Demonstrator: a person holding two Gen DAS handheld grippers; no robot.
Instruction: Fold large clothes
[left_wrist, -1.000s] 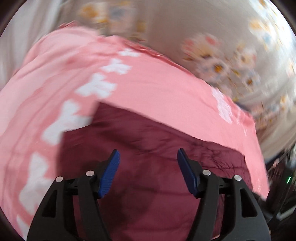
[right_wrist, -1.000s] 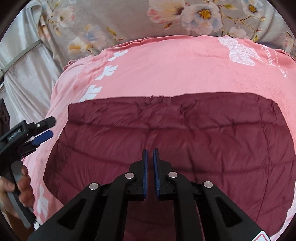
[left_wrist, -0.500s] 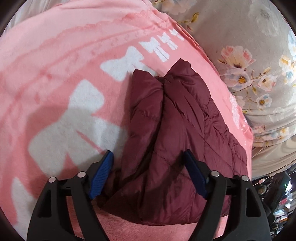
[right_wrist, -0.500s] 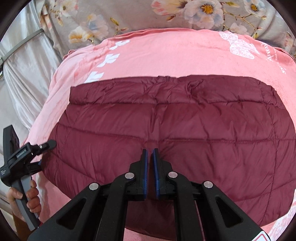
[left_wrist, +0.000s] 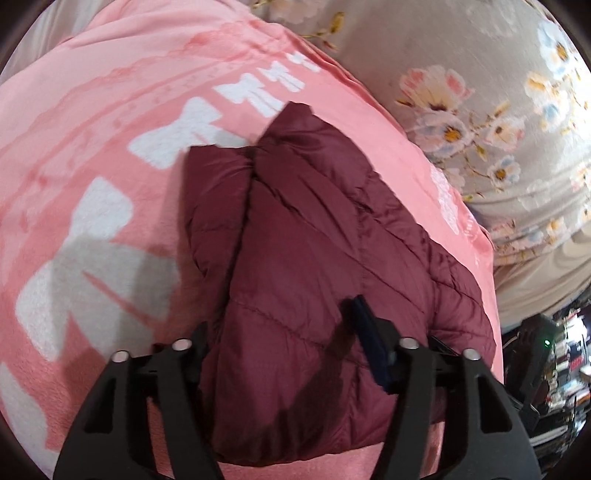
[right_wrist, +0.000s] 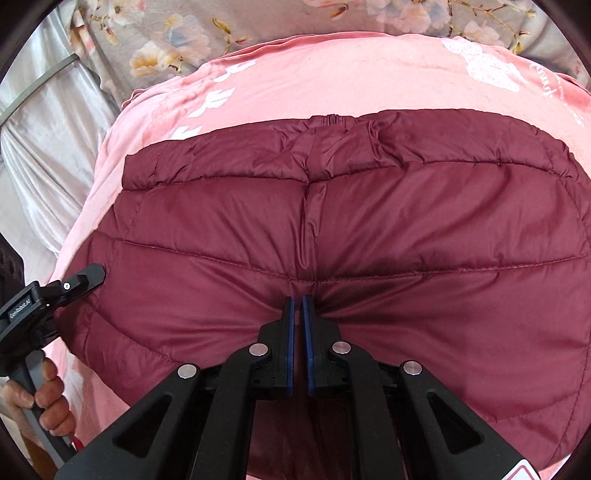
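Maroon quilted jacket (right_wrist: 369, 236) lies on the pink blanket (right_wrist: 332, 74) spread over the bed, already folded into a thick rectangle, zip top at the far edge.

Change since a second ago: both cameras have closed in on the jacket, which now fills far more of each view. Left tool (left_wrist: 284, 332) has swung from hovering over the flat panel to straddling the jacket's short left end; its pads stand wide apart with the padded edge bulging between them, nothing clamped yet. Right tool (right_wrist: 297, 306) has dropped from above the middle to the near edge; its pads are nearly together, and the fabric puckers just ahead of the tips. I judge it has a pinch of the jacket, though the contact itself sits behind the tips.

Meaning: both tools look placed for another fold or a lift, with the left one not yet gripping.

Hard to make out: left tool's left pad is buried behind the jacket; layers underneath are hidden; near hem is cut off below the right tool. Floral sheet (left_wrist: 480, 110) lies beyond the blanket.
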